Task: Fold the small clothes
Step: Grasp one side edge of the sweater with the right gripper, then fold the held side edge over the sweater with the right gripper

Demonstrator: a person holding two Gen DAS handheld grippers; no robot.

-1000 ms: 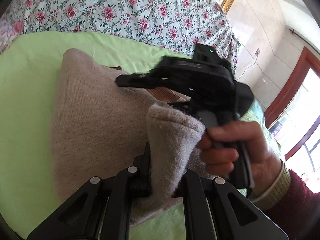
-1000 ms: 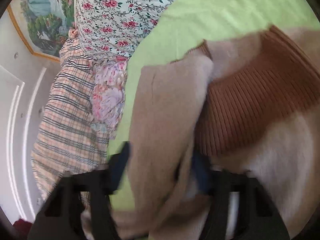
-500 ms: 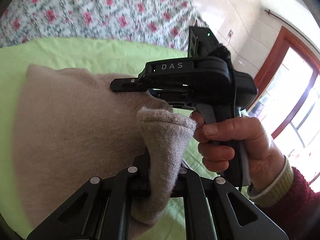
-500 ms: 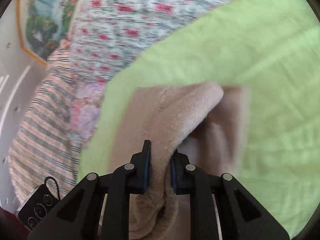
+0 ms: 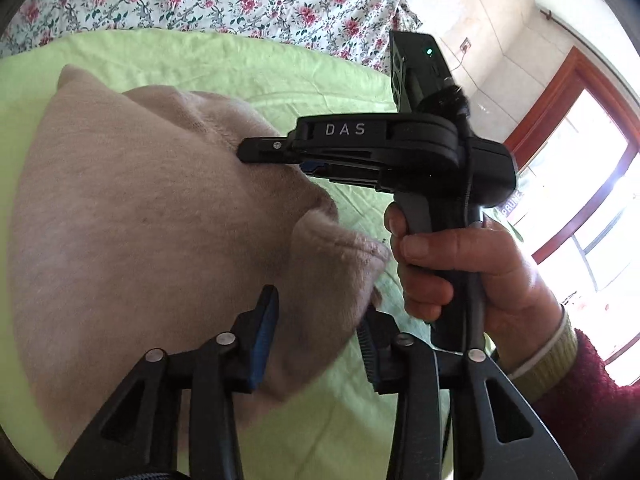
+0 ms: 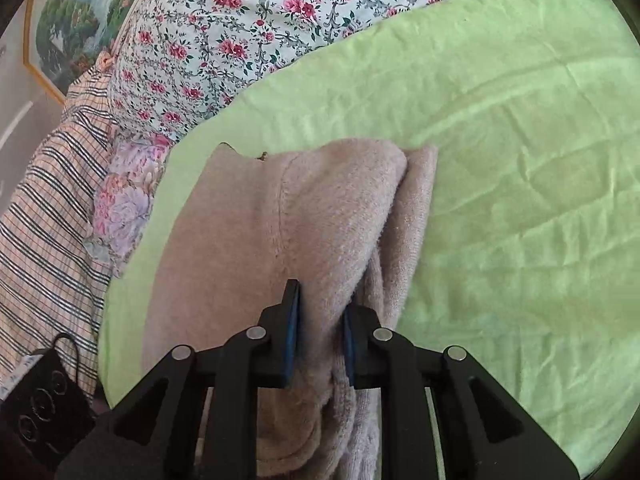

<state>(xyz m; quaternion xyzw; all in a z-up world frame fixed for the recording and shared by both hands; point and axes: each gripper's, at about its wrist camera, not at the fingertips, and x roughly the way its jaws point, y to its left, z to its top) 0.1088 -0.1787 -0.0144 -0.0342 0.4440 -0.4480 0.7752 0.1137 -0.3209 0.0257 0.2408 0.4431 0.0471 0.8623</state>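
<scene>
A beige knitted sweater (image 5: pixel 140 220) lies folded on the green sheet (image 5: pixel 240 68). Its raised fold stands between the jaws of my left gripper (image 5: pixel 316 332), which are opening; the blue pads stand apart from the cloth on the right side. Seen from the left wrist, my right gripper (image 5: pixel 260 152) reaches over the sweater's far edge, held by a hand (image 5: pixel 460 264). In the right wrist view my right gripper (image 6: pixel 318 320) pinches a thick fold of the sweater (image 6: pixel 260 240); its jaws are opening a little, pads still on the cloth.
A floral cover (image 6: pixel 260 20) bounds the green sheet (image 6: pixel 520 160) at the back. A striped cloth (image 6: pixel 48 200) and a black device with round buttons (image 6: pixel 40 400) lie at the left. A wood-framed window (image 5: pixel 580 160) is at the right.
My left jaws have parted from the fold they pinched. The right gripper carried its fold across, and the brown ribbed part is now covered; the sweater lies doubled over.
</scene>
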